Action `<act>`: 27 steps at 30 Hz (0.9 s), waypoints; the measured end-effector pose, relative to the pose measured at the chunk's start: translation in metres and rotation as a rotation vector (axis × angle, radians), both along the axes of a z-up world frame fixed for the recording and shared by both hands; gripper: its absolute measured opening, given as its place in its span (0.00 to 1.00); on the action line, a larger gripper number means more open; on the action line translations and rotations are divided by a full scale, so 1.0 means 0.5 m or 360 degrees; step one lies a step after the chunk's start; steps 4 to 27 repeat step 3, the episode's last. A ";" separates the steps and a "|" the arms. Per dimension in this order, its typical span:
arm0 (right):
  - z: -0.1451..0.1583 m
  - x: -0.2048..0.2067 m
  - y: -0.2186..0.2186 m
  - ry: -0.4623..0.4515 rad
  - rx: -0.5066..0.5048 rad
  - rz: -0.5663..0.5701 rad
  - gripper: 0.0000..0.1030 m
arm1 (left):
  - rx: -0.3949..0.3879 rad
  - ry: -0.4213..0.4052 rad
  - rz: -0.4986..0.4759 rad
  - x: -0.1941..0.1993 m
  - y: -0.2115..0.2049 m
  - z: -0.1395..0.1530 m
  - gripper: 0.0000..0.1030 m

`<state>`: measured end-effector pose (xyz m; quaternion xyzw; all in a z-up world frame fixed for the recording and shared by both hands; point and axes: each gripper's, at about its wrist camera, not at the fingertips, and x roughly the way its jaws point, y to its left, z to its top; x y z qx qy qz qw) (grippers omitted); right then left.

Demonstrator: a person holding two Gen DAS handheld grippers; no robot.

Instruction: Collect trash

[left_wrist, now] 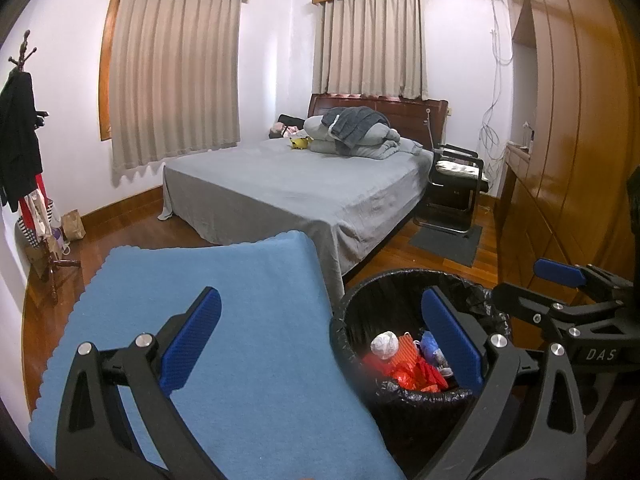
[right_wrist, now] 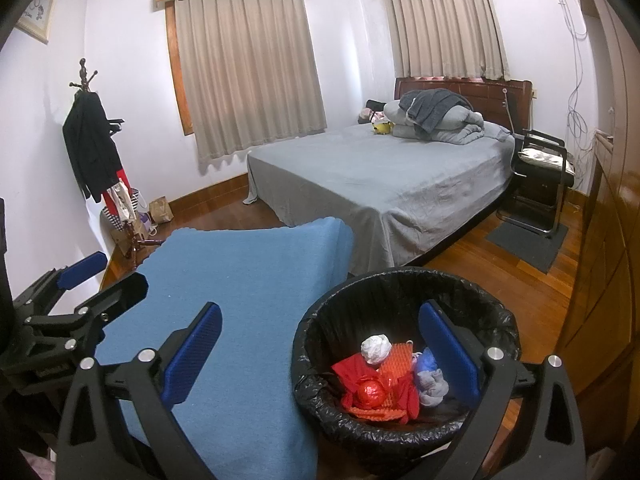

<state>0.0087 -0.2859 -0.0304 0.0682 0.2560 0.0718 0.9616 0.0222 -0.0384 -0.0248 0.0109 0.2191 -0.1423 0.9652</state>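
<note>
Two black claws with blue finger pads hang wide apart and empty over a blue cloth-covered tabletop (right_wrist: pixel 248 300) in a bedroom: the left claw (left_wrist: pixel 320 344) and the right claw (right_wrist: pixel 320 352). Just beside the tabletop stands a round black bin lined with a black plastic bag (right_wrist: pixel 404 360), holding the collected trash: a crumpled white paper ball (right_wrist: pixel 376 350), red wrappers (right_wrist: pixel 372 392) and bluish-grey scraps (right_wrist: pixel 430 380). A grey-sheeted bed (right_wrist: pixel 380 176) lies behind.

Only readable thing I can spot is "DAS" in pale letters on the black body of the right hand-held gripper (left_wrist: pixel 560 276), seen from the left wrist camera. Its counterpart's marking is too blurry.
</note>
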 end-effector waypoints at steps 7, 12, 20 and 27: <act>0.001 0.000 0.000 0.0001 0.0001 -0.0001 0.94 | 0.0000 0.0000 0.0001 0.000 0.000 0.000 0.95; 0.001 0.000 0.000 0.0001 0.0001 -0.0001 0.94 | 0.0000 0.0000 0.0001 0.000 0.000 0.000 0.95; 0.001 0.000 0.000 0.0001 0.0001 -0.0001 0.94 | 0.0000 0.0000 0.0001 0.000 0.000 0.000 0.95; 0.001 0.000 0.000 0.0001 0.0001 -0.0001 0.94 | 0.0000 0.0000 0.0001 0.000 0.000 0.000 0.95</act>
